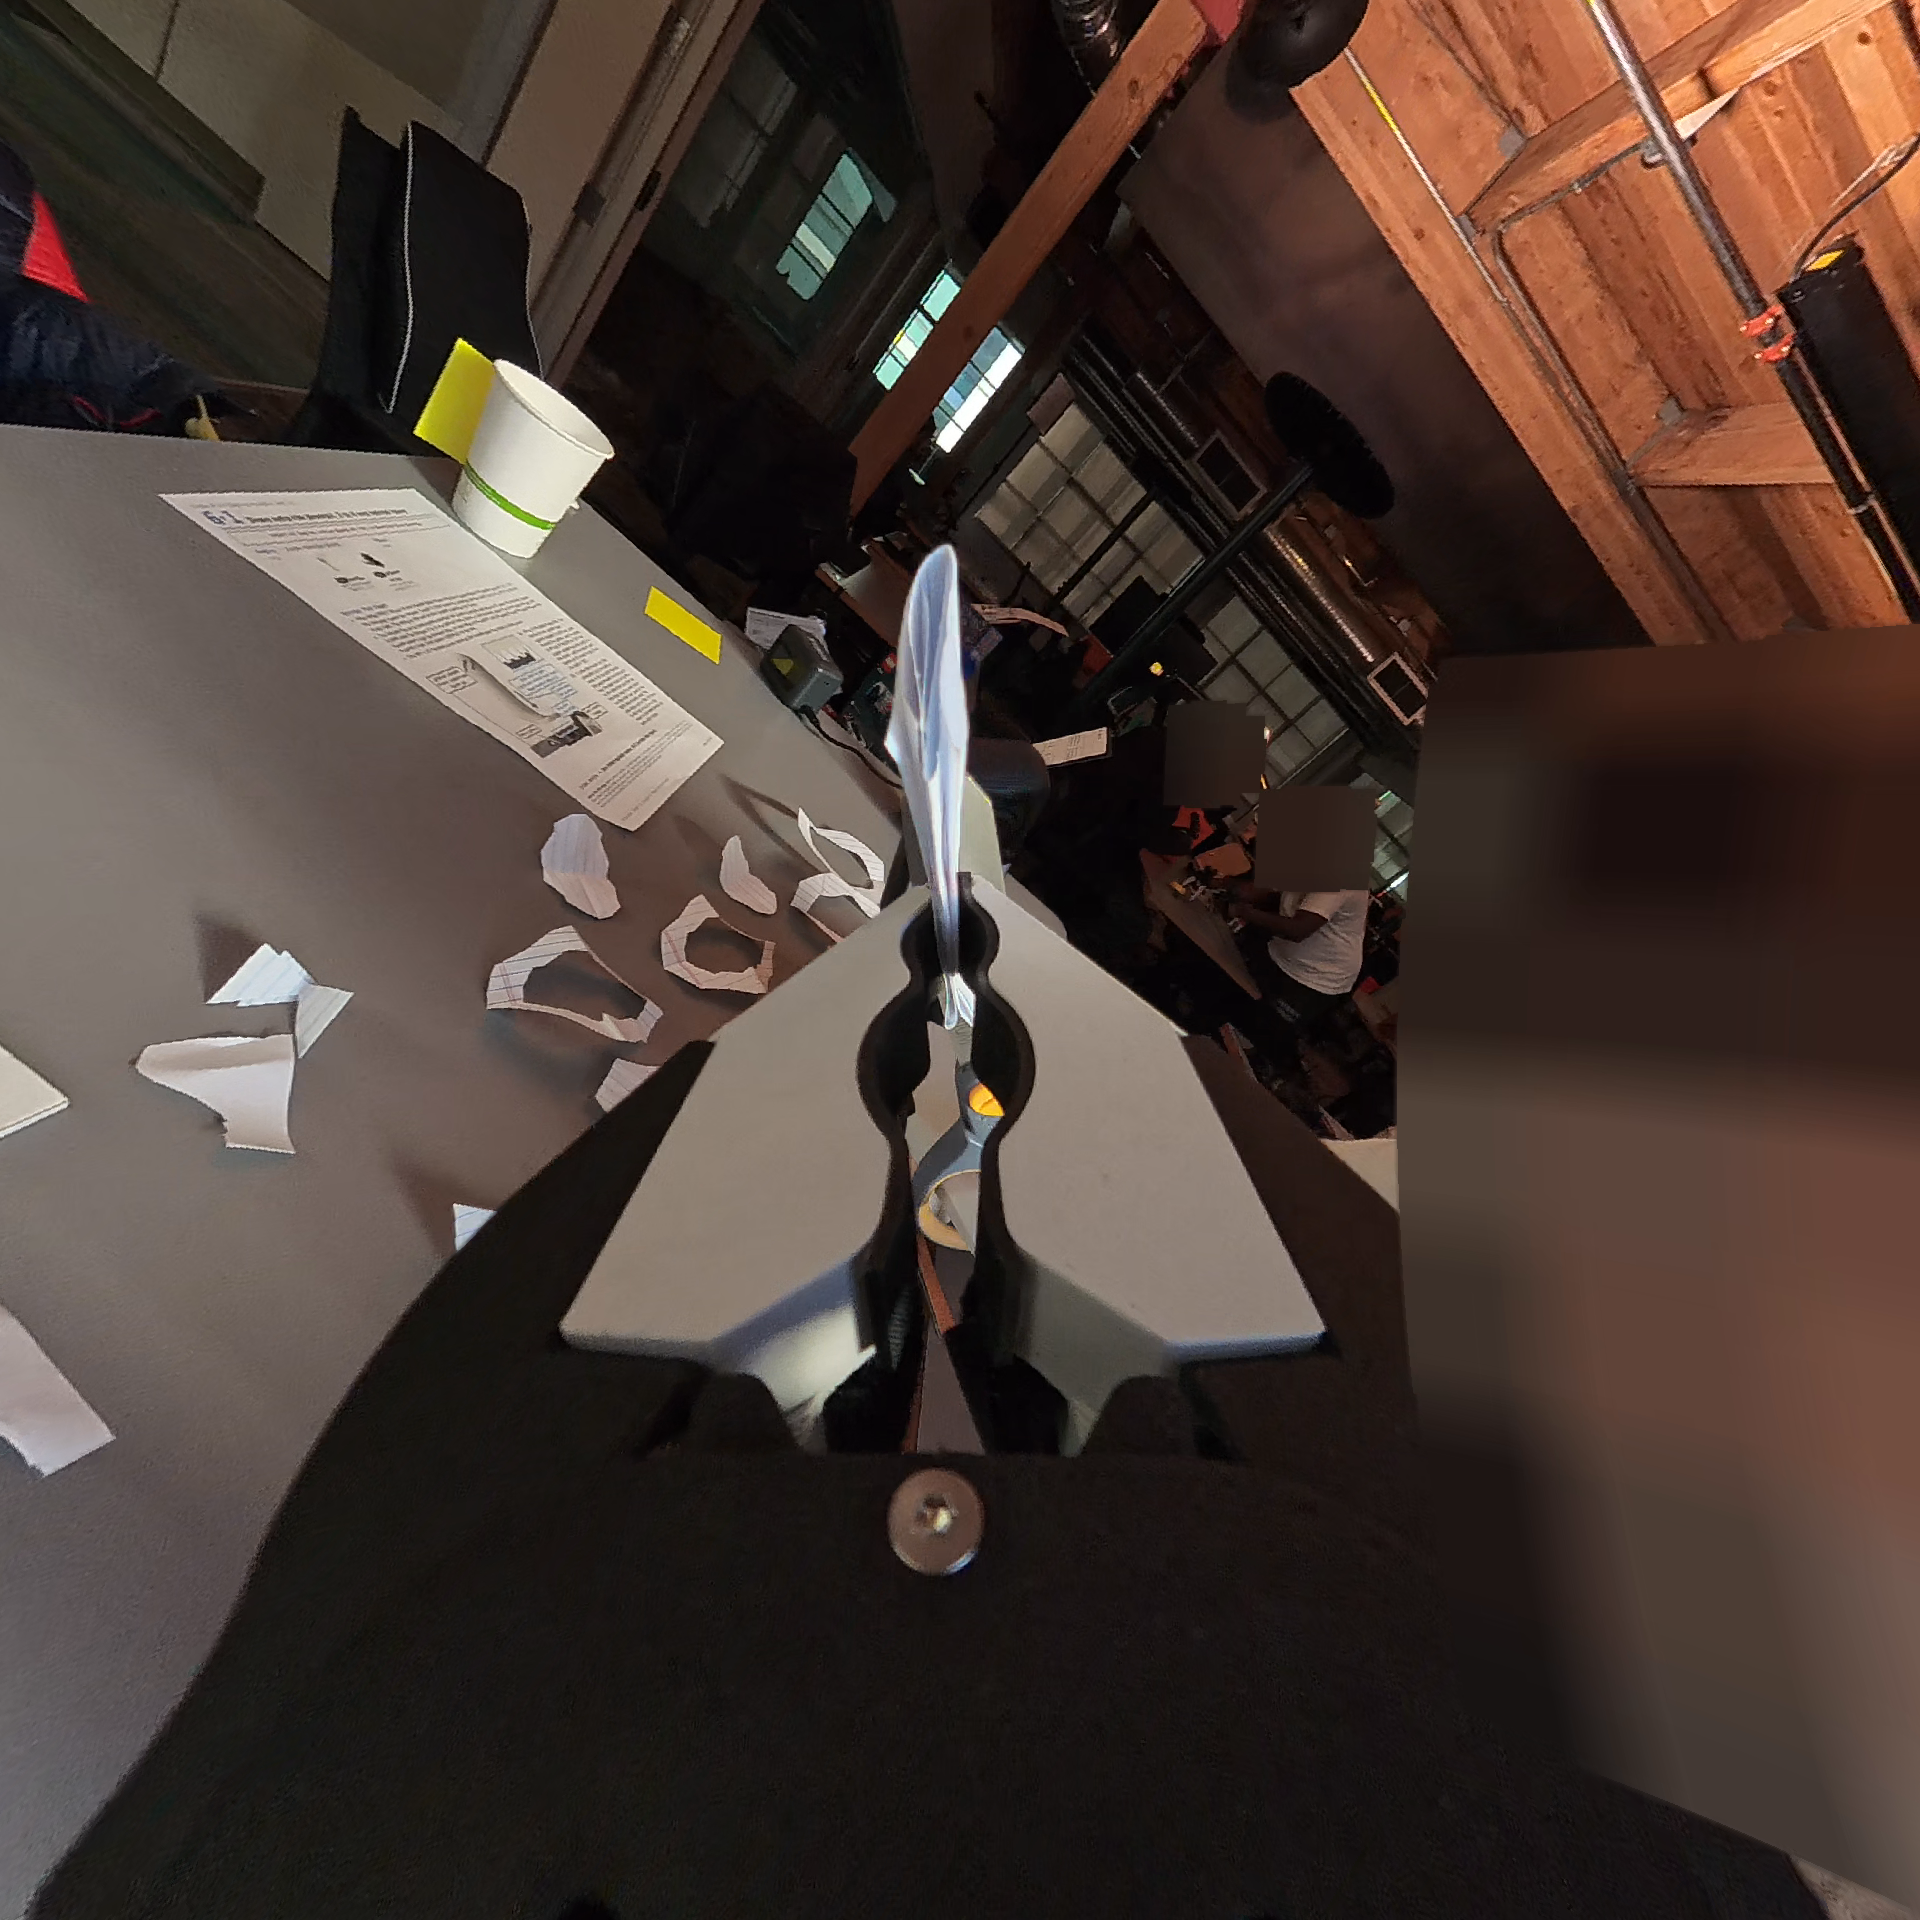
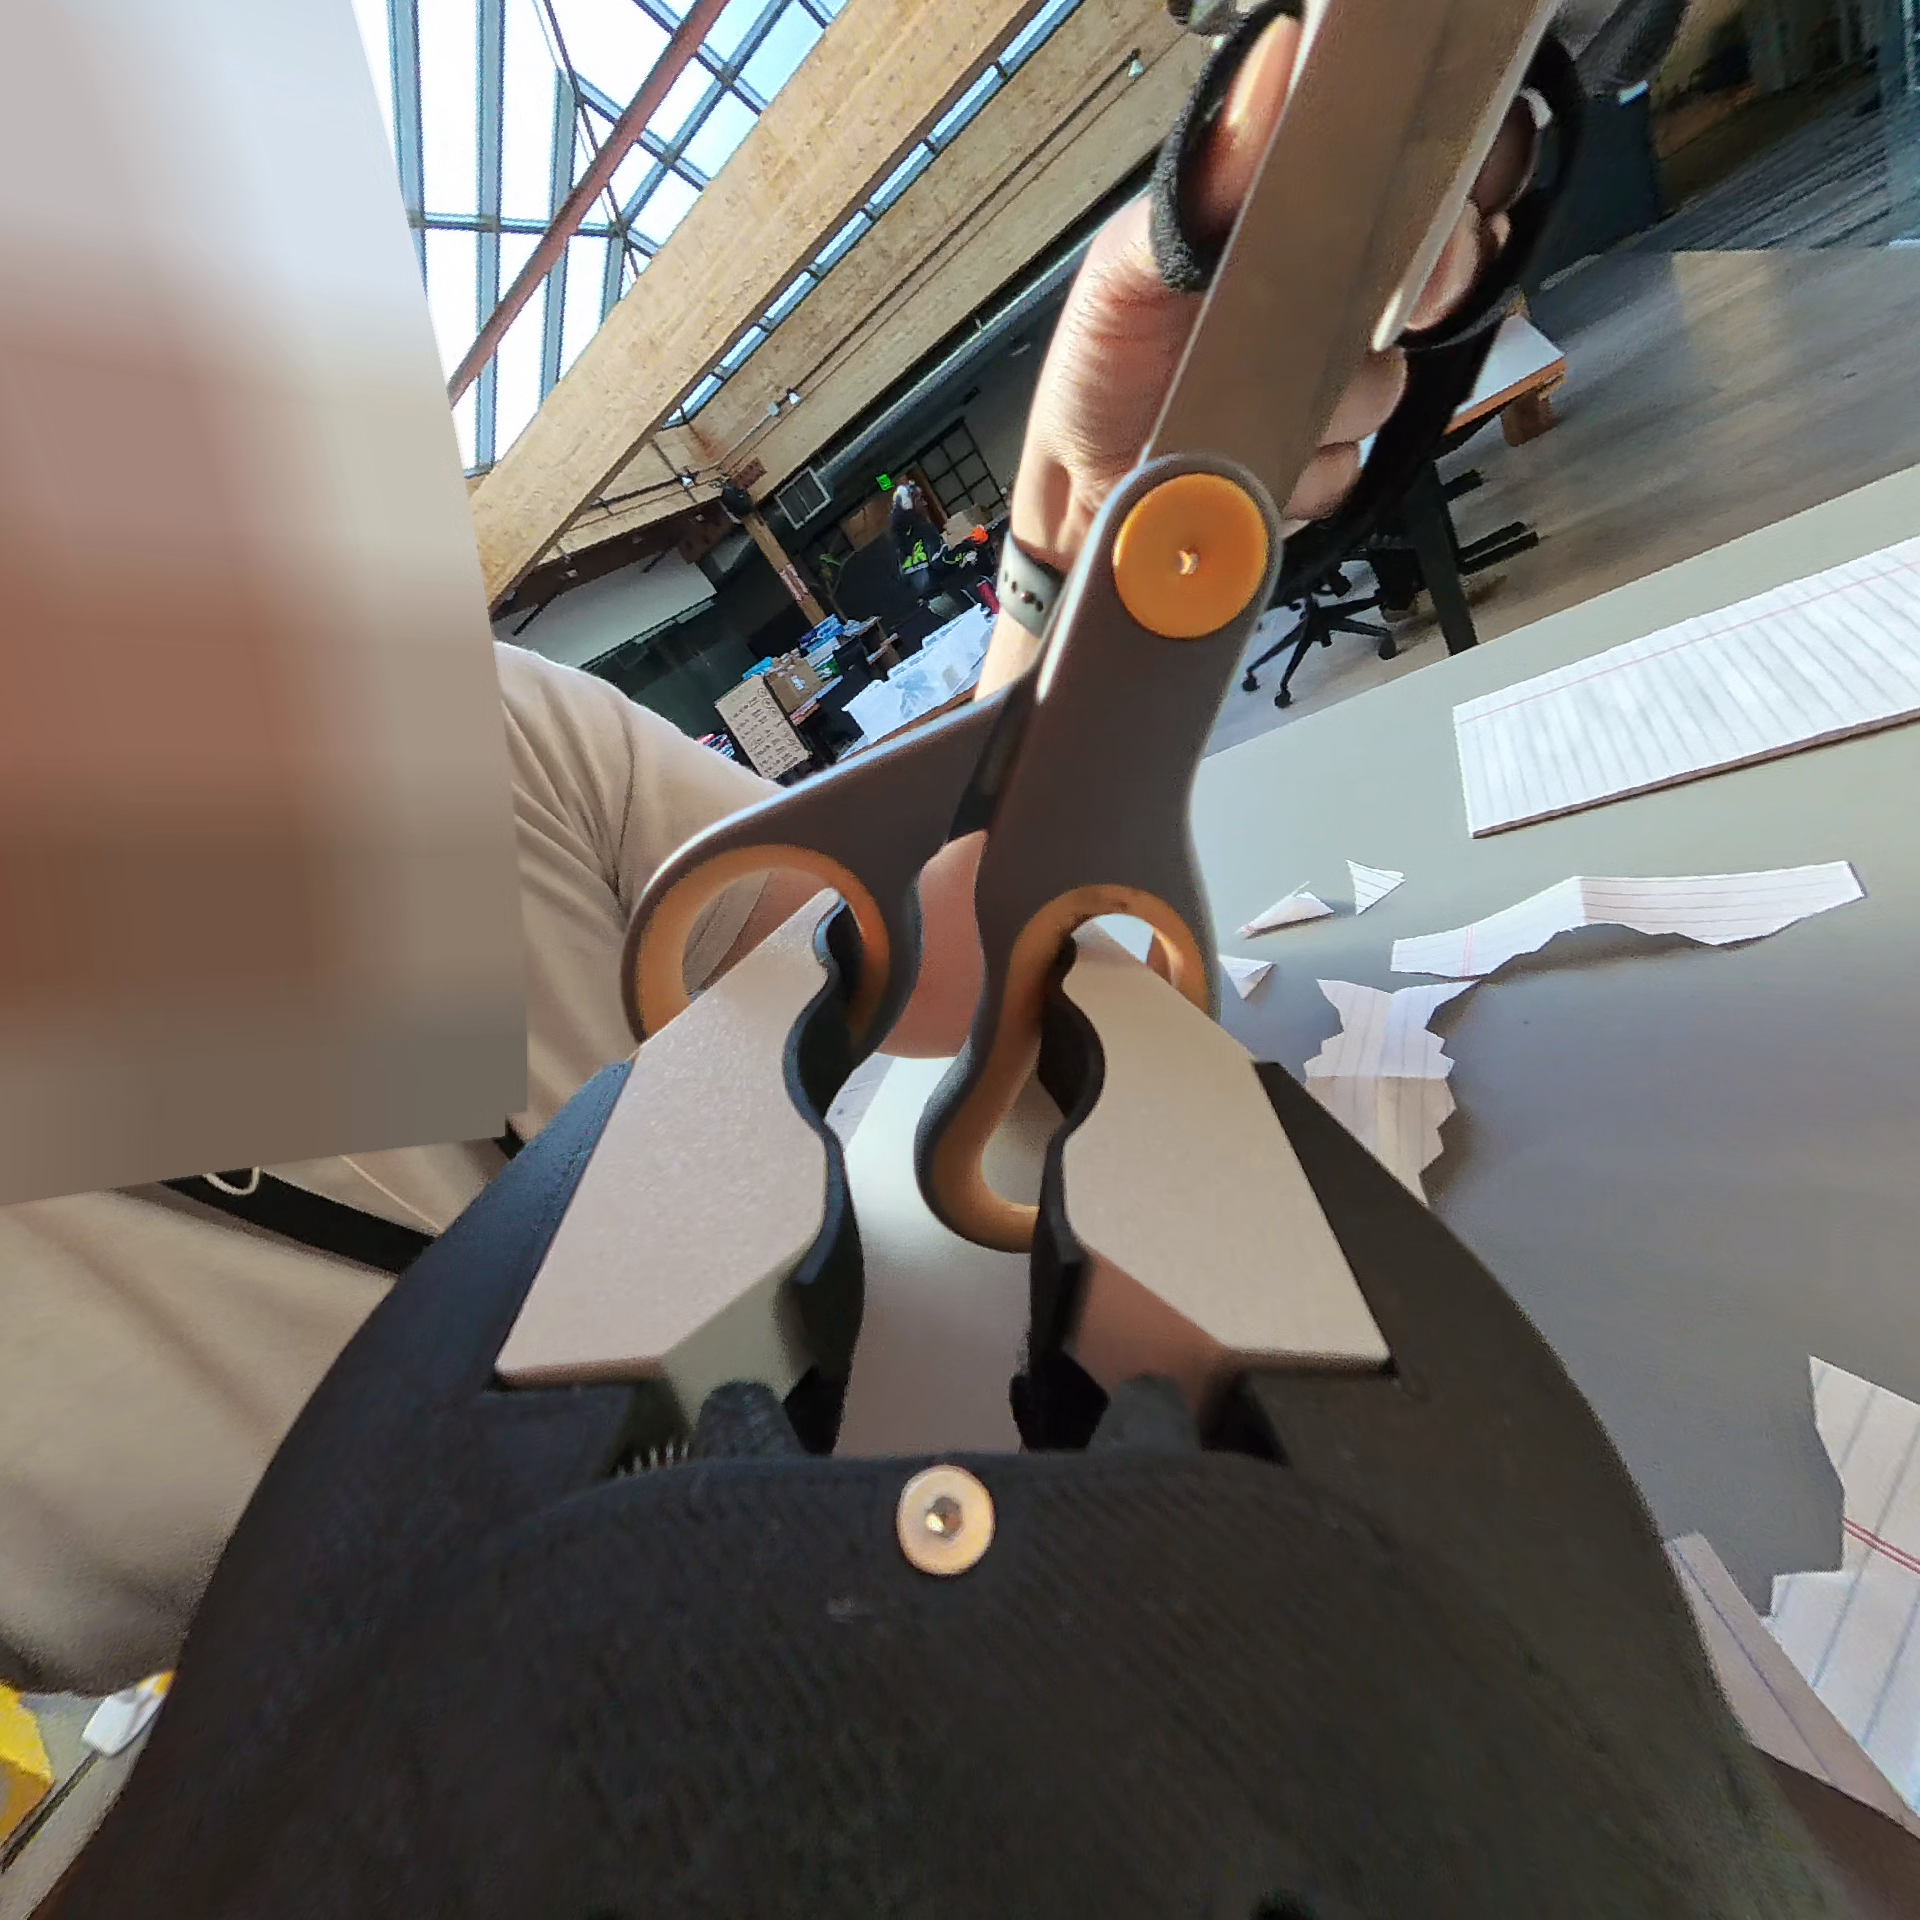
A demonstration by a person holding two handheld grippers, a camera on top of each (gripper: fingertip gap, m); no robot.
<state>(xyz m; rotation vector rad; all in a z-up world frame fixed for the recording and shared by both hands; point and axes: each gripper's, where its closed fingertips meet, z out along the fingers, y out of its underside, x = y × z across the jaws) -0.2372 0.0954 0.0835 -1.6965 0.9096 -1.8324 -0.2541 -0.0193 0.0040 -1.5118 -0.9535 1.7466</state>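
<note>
Right wrist view: spread right claw [image 2: 951, 1023] through scissors [image 2: 1049, 790] loops; left claw [image 1: 948, 935] pinching paper [image 1: 932, 707].

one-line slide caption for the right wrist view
Right tool with its fingers through the handle loops of grey-and-orange scissors, above a grey table strewn with lined paper scraps.

Paper cup [image 1: 530, 470] beside printed sheet [image 1: 468, 644]

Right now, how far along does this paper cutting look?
Plenty looks done: lined offcuts litter the grey table. In hand: the left gripper pinches a paper piece, and the right gripper has its fingers through the scissors handle loops. Left: a lined pad lies uncut.
</note>
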